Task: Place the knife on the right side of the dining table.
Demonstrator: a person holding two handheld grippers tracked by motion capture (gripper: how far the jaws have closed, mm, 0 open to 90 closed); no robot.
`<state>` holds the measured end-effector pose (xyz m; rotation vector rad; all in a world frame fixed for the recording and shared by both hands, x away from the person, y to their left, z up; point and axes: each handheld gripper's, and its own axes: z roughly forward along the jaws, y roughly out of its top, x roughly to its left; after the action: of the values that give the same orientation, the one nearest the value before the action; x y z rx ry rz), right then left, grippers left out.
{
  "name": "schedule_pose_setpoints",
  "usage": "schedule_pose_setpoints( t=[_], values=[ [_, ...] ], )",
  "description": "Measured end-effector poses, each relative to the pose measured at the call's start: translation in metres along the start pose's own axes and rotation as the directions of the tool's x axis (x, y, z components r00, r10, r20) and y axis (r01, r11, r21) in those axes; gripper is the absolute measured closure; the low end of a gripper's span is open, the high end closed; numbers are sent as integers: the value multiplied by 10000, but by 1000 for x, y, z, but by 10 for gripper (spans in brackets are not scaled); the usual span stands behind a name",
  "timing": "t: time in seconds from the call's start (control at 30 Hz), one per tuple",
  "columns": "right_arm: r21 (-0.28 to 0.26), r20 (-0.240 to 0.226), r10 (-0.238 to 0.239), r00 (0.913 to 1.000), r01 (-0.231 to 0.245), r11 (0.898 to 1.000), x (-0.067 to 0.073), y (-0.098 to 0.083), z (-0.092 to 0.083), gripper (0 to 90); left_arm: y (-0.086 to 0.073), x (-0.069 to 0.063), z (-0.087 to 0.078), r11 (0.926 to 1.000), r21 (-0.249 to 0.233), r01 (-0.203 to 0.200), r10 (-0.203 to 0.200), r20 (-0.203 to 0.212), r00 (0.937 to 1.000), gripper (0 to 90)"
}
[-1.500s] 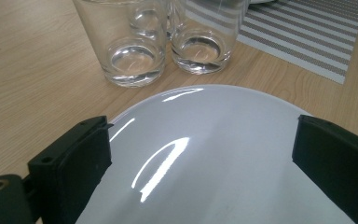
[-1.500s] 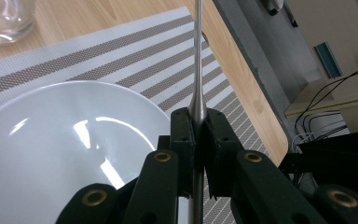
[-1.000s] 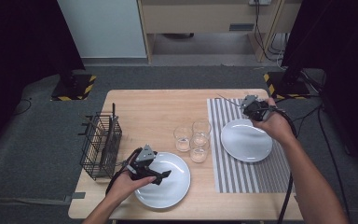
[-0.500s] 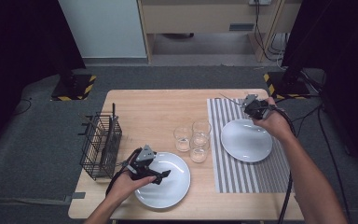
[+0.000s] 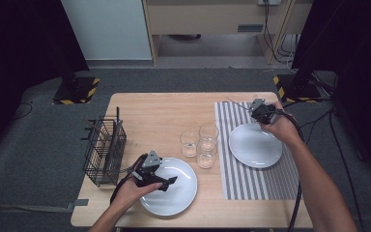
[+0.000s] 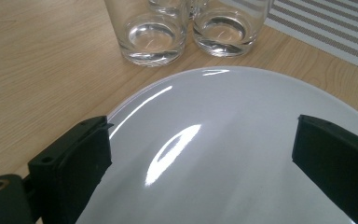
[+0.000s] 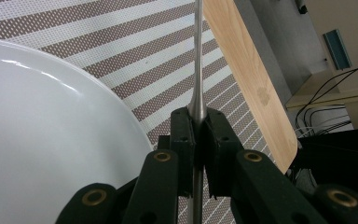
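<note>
the wooden tabletop (image 5: 154,116) carries everything here, with a striped placemat (image 5: 251,179) laid over its right part. a black wire basket (image 5: 104,152) stands at the left edge.

the right forearm comes in from the lower right and stretches far across the placemat, wrist nearly straight, so that the right tongs (image 5: 255,107) sit beyond the far rim of the white plate on the placemat (image 5: 255,145), pointing toward the far left. the left forearm enters at the bottom and is short in the high view, elbow off the edge, hand curled round the left tongs (image 5: 166,182), which point rightward and low over the near white plate (image 5: 171,193).

three clear glasses (image 5: 200,142) stand clustered between the two plates; in the left gripper view they stand just past the plate's far rim (image 6: 214,74).

the right tongs are clamped tight on a slim metal utensil handle (image 7: 197,56): in the right gripper view the two pads press on either side of the stem, which runs straight on ahead over the stripes, beside the plate rim (image 7: 121,112). its working end is too small to tell in the high view.

the left tongs are spread wide, one jaw at each side of the left gripper view with bare plate between them, holding nothing.
</note>
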<state>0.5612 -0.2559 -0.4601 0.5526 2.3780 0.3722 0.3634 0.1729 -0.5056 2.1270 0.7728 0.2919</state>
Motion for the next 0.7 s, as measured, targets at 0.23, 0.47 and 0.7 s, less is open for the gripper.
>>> schedule_pose_setpoints(
  t=[0.23, 0.47, 0.7],
  values=[
    [78, -4, -77, 10000, 77, 9999, 0, -2, 2, 833, 1, 1, 0, 9998, 86, -166, 167, -95, 9998, 39],
    [144, 48, 33, 10000, -34, 9999, -3, -6, 5, 833, 2, 1, -2, 9998, 22, -180, 181, -192, 9997, 39],
    [218, 71, 51, 10000, -52, 9997, -5, -7, 12, 833, 3, 2, -4, 9998, 11, -222, 223, -302, 9993, 40]
  ],
)
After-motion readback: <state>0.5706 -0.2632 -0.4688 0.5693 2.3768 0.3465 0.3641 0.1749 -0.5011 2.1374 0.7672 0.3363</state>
